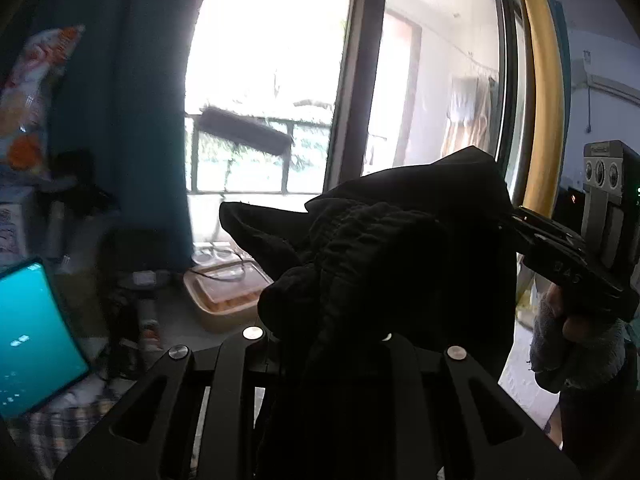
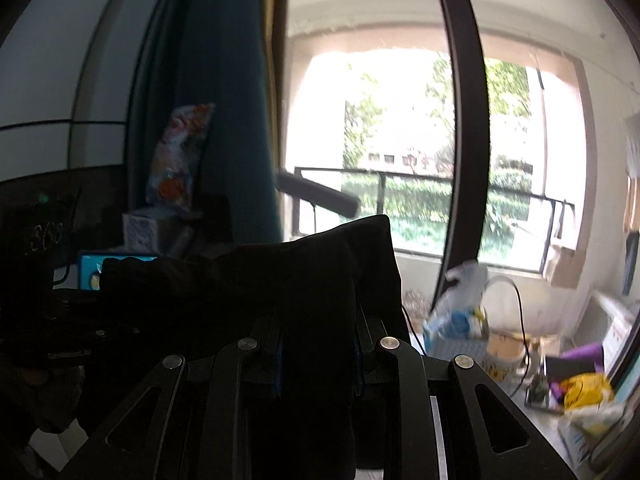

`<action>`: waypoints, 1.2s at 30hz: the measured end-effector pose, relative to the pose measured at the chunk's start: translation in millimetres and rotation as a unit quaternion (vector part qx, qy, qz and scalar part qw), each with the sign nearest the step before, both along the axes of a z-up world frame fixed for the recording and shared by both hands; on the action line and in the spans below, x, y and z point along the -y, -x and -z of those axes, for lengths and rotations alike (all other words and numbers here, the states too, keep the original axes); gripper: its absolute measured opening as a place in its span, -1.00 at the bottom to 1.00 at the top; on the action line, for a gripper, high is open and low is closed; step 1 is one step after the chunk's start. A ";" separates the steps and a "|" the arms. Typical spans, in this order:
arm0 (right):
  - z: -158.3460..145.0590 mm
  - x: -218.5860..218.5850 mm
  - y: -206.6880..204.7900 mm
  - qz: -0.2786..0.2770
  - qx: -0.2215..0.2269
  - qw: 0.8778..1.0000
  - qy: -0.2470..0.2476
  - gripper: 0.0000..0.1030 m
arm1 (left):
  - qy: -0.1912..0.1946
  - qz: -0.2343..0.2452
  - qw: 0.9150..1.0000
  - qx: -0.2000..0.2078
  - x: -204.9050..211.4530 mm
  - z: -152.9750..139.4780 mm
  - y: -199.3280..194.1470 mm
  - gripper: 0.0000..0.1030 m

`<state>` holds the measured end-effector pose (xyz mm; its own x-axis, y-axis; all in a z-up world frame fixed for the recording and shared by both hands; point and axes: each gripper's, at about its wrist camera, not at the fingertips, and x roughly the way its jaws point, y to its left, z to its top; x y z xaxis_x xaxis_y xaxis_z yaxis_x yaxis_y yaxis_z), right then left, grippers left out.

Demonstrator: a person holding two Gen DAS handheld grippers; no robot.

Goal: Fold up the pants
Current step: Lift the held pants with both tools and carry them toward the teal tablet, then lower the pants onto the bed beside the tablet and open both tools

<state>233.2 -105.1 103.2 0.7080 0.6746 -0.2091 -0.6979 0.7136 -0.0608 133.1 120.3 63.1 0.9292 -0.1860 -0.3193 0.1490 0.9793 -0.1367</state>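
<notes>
The black pants (image 1: 400,248) are held up in the air, bunched between both grippers. My left gripper (image 1: 332,344) is shut on a thick bunch of the fabric, which hides its fingertips. My right gripper shows at the right of the left wrist view (image 1: 516,220), shut on the other end of the pants. In the right wrist view the pants (image 2: 316,280) fill the gap between the fingers of my right gripper (image 2: 316,340), and the cloth stands up above them. The left gripper (image 2: 60,332) is dimly seen at the far left, dark.
A large window with a dark frame (image 1: 360,80) and a balcony railing (image 2: 420,184) lies ahead. A teal curtain (image 1: 132,120) hangs at the left. A lit teal screen (image 1: 36,340), a tan tray (image 1: 224,292) and a cluttered basket (image 2: 460,320) are below.
</notes>
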 end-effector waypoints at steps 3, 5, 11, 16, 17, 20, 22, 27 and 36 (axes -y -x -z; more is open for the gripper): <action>-17.7 -14.7 18.3 -0.020 0.017 1.000 -0.001 -0.53 | 0.005 -0.019 1.000 0.014 -14.5 -11.3 23.3 -0.65; -25.8 -27.1 27.7 -0.033 0.027 0.999 -0.002 -0.53 | 0.008 -0.032 0.999 0.022 -26.4 -16.6 37.8 -0.65; -45.0 -75.9 52.2 -0.095 0.042 0.995 -0.009 -0.53 | 0.008 -0.084 0.996 0.033 -68.5 -28.1 80.8 -0.65; -58.2 -123.4 77.8 -0.152 0.049 0.987 -0.015 -0.53 | -0.004 -0.135 0.990 0.041 -113.7 -39.0 122.0 -0.65; -59.9 -131.3 81.7 -0.161 0.048 0.986 -0.016 -0.53 | -0.008 -0.145 0.989 0.042 -121.3 -40.4 128.1 -0.66; -58.7 -162.0 90.4 -0.186 0.039 0.982 -0.014 -0.53 | -0.018 -0.171 0.984 0.039 -144.8 -39.8 144.2 -0.65; -52.7 -179.7 91.4 -0.196 0.026 0.980 -0.010 -0.53 | -0.020 -0.184 0.982 0.027 -159.7 -33.9 150.1 -0.65; -5.6 -233.7 76.1 -0.206 -0.032 0.978 0.023 -0.53 | -0.003 -0.192 0.981 -0.033 -205.0 13.2 127.4 -0.65; 136.7 -305.5 9.1 -0.163 -0.179 0.963 0.117 -0.53 | 0.053 -0.190 0.967 -0.160 -261.4 130.3 59.0 -0.63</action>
<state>224.0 200.4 -33.4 0.3210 0.7531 -0.5743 -0.8887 0.4492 0.0924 74.1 381.8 -67.2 0.7941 0.1025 -0.5991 -0.2850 0.9334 -0.2181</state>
